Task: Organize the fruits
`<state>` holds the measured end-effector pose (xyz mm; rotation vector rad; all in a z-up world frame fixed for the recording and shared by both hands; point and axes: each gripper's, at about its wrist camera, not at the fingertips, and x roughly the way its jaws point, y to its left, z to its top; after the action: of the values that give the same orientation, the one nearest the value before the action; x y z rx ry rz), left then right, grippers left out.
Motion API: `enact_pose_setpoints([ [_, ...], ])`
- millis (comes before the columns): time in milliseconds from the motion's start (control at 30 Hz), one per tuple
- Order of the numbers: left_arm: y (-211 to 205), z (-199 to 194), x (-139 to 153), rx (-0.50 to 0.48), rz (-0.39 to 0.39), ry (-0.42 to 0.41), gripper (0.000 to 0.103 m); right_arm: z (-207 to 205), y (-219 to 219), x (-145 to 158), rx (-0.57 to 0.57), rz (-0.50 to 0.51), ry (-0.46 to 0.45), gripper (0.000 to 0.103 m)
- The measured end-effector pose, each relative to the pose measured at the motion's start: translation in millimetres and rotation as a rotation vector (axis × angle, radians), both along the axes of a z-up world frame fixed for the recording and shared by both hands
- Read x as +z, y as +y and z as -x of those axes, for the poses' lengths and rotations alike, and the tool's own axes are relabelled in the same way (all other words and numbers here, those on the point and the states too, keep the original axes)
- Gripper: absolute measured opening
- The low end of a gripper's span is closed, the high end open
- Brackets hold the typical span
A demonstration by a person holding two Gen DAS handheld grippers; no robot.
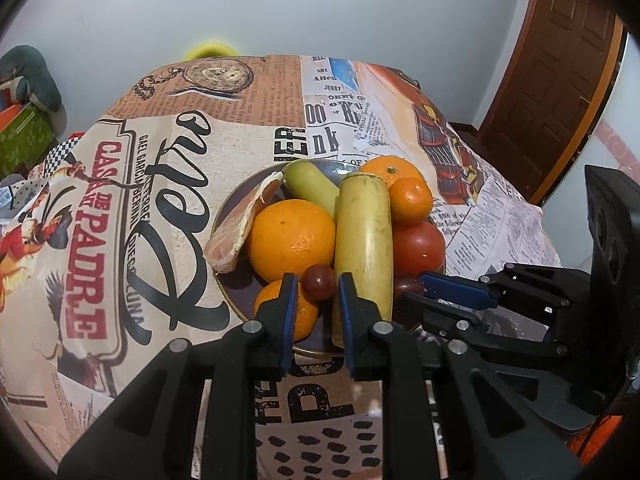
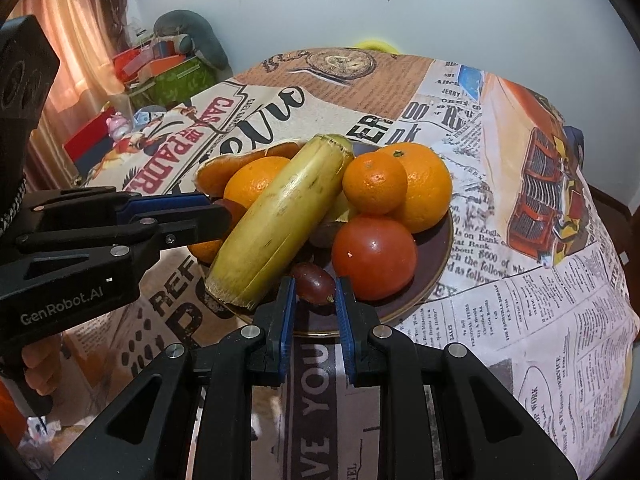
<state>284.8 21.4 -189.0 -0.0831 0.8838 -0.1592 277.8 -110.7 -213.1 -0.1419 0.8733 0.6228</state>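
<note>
A dark plate (image 1: 236, 296) (image 2: 436, 276) holds a piled heap of fruit: a yellow banana piece (image 1: 364, 244) (image 2: 280, 216), a greener banana piece (image 1: 310, 186), oranges (image 1: 290, 236) (image 2: 424, 188), a mandarin (image 2: 374, 182), a tomato (image 1: 418, 246) (image 2: 372, 258), red grapes (image 1: 319, 282) (image 2: 313, 283) and a fruit wedge (image 1: 232, 236). My left gripper (image 1: 318, 294) is open, its pads either side of a grape. My right gripper (image 2: 315, 296) is open around another grape at the plate's near edge. Each gripper shows in the other's view, the right (image 1: 460, 292) and the left (image 2: 192, 208).
The table (image 1: 140, 208) (image 2: 520, 280) has a newspaper-print cloth. Boxes and a cushion (image 2: 176, 68) stand by the curtain at the left. A brown door (image 1: 560, 80) is at the right. A yellow object (image 1: 212, 50) lies beyond the far table edge.
</note>
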Motion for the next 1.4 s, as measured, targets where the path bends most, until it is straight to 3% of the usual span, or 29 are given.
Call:
enact_pose_setpoints([
  [233, 4, 4, 6, 0.018, 0.012, 0.000, 0.022, 1, -4, 1, -0.007, -0.004, 0.017, 0.021],
  [467, 9, 31, 36, 0.058, -0.001, -0.078, 0.022, 15, -16, 28, -0.035, -0.036, -0.026, 0.022],
  [633, 7, 60, 75, 0.073, -0.020, -0.174, 0.022, 38, -31, 75, -0.078, -0.086, -0.127, 0.022],
  [967, -5, 153, 175, 0.107, -0.063, -0.468, 0.022, 124, -52, 178, -0.133, -0.212, -0.415, 0.022],
  [1067, -10, 179, 194, 0.110, -0.069, -0.534, 0.022, 150, -58, 197, -0.145, -0.246, -0.490, 0.027],
  [1167, -14, 202, 209, 0.113, -0.070, -0.589, 0.035, 173, -64, 210, -0.174, -0.276, -0.559, 0.037],
  [1233, -16, 217, 215, 0.117, -0.069, -0.623, 0.049, 184, -67, 214, -0.186, -0.300, -0.583, 0.039],
  [1267, -17, 224, 218, 0.120, -0.072, -0.638, 0.051, 187, -68, 216, -0.191, -0.310, -0.590, 0.041],
  [1400, -19, 239, 224, 0.124, -0.069, -0.666, 0.065, 193, -70, 216, -0.218, -0.321, -0.613, 0.061],
])
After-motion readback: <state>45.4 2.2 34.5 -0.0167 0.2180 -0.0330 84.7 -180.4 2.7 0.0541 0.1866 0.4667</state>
